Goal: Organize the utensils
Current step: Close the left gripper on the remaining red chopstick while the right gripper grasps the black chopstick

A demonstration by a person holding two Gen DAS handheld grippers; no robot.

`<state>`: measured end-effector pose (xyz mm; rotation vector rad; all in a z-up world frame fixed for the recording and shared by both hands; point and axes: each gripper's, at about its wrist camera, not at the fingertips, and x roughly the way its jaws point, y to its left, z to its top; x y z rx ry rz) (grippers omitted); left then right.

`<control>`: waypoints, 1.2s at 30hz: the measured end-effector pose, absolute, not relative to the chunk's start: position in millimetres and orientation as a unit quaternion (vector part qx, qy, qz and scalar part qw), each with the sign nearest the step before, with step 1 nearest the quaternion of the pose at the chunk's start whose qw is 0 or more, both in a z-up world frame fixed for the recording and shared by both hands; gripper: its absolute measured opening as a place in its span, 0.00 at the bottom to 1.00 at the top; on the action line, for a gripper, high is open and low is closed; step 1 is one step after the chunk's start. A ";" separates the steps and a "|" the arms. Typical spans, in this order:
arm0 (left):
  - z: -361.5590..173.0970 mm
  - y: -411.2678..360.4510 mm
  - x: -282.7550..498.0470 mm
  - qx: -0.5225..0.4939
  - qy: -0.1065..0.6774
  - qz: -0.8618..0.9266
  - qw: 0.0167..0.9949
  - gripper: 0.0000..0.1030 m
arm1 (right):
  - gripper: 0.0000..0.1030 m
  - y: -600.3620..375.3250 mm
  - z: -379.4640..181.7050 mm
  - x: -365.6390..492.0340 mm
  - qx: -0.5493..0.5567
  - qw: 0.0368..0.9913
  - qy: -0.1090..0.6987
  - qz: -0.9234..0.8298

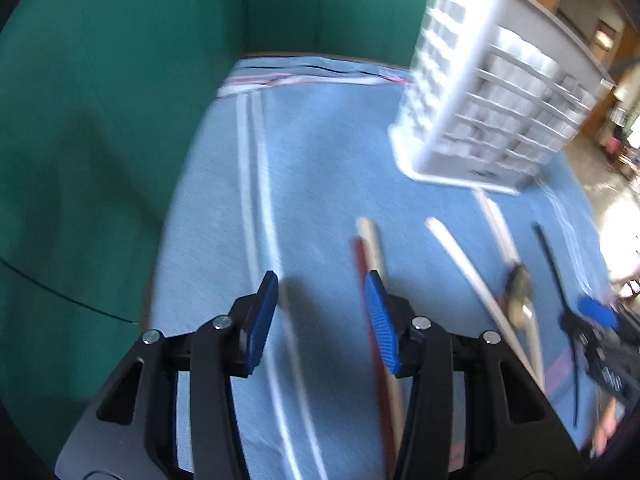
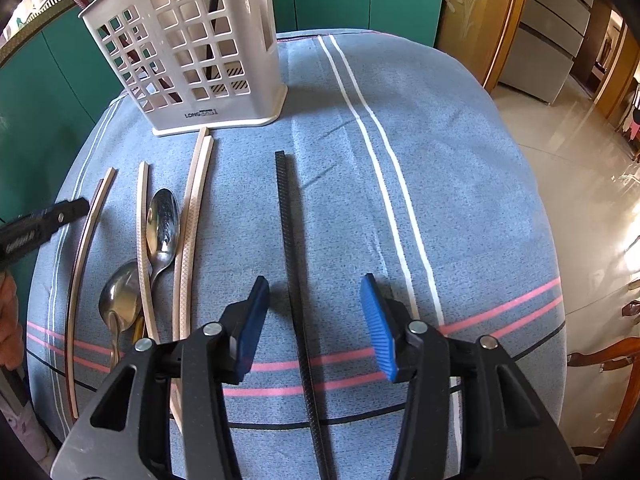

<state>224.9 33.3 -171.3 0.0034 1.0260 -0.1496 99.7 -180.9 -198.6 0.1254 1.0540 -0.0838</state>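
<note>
The right hand-held gripper [image 2: 316,316] hovered over the bench [image 2: 460,184], which was covered in a blue striped cloth, its blue pads spread apart with a black chopstick [image 2: 289,240] lying on the cloth between them, untouched. At the far left stood a white slotted utensil holder [image 2: 188,52]. Near it on the left lay pale chopsticks [image 2: 192,216] and two metal spoons [image 2: 162,226], one spoon's bowl near the other's handle. The left hand-held gripper [image 1: 322,316], seen through a blurred view, also had its pads spread and empty, above the cloth just left of a red chopstick [image 1: 362,256].
</note>
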 end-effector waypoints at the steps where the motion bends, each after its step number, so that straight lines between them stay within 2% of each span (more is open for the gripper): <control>1: -171.4 34.6 232.4 -0.002 0.492 -0.061 0.869 0.44 | 0.49 -180.2 -199.1 99.7 0.058 0.862 0.502 -0.040; 4: -171.0 32.2 256.7 -0.010 0.499 -0.058 0.865 0.44 | 0.50 -178.1 -198.9 98.6 0.053 0.862 0.502 -0.040; 8: -174.4 19.9 273.1 0.028 0.512 -0.041 0.858 0.44 | 0.50 -179.6 -198.7 97.8 0.058 0.861 0.504 -0.038; 15: -157.2 8.5 254.0 -0.014 0.495 -0.160 0.854 0.47 | 0.52 -180.3 -199.5 98.1 0.058 0.861 0.503 -0.042; 20: -159.5 31.4 250.2 -0.032 0.507 -0.117 0.853 0.49 | 0.52 -181.7 -197.7 105.2 0.059 0.858 0.509 -0.044; 28: -160.4 18.6 231.5 0.012 0.519 -0.103 0.848 0.52 | 0.51 -178.2 -197.3 160.7 0.016 0.847 0.529 -0.050; 34: -171.6 5.5 237.8 0.051 0.536 -0.072 0.840 0.51 | 0.51 -168.2 -196.0 182.6 -0.024 0.843 0.535 -0.049; 36: -171.0 0.5 238.0 0.063 0.539 -0.068 0.837 0.46 | 0.46 -166.6 -195.8 187.1 -0.027 0.840 0.540 -0.042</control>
